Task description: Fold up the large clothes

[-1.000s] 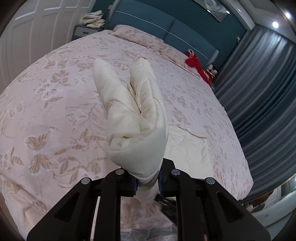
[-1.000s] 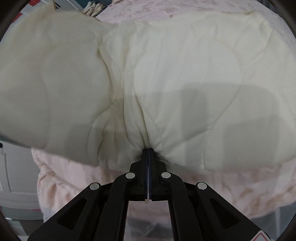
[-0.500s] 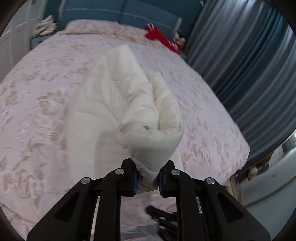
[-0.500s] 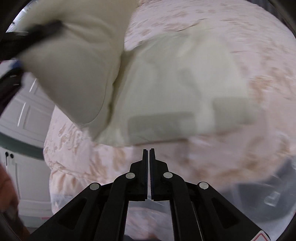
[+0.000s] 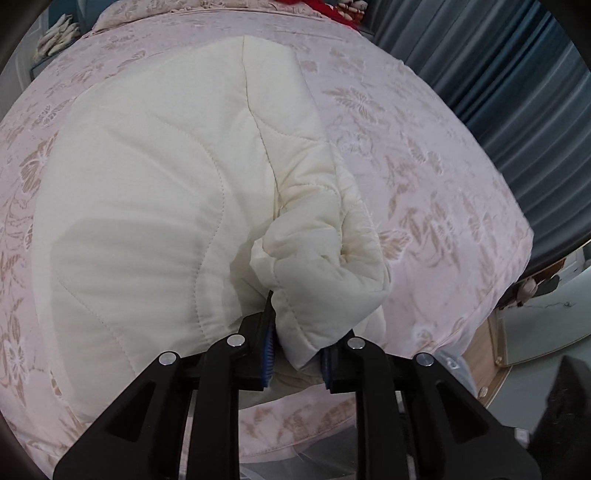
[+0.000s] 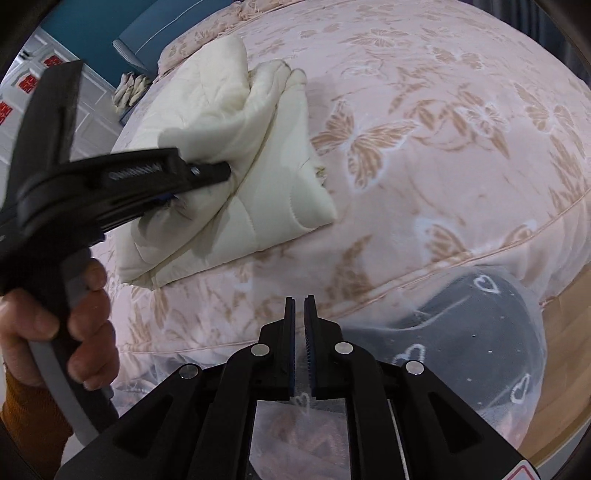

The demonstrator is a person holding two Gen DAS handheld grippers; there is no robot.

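Observation:
A cream quilted garment (image 5: 155, 206) lies folded on the pink butterfly-patterned bed (image 5: 424, 192). My left gripper (image 5: 295, 350) is shut on a bunched fold of it, low over the folded stack near the bed's front edge. In the right wrist view the garment (image 6: 258, 184) sits at the upper left with the left gripper (image 6: 207, 173) clamped on it, held by a hand. My right gripper (image 6: 300, 314) is empty, its jaws almost together, off the bed's front edge and apart from the garment.
Grey-blue curtains (image 5: 517, 92) hang to the right of the bed. A red item (image 5: 340, 14) lies near the pillows. A dark object under heart-patterned mesh (image 6: 461, 332) sits below the bed edge. White cupboard doors (image 6: 48, 92) stand at left.
My left gripper has swung the garment over and lowered it onto the bed, folded. My right gripper has let go of the garment and pulled back off the bed edge.

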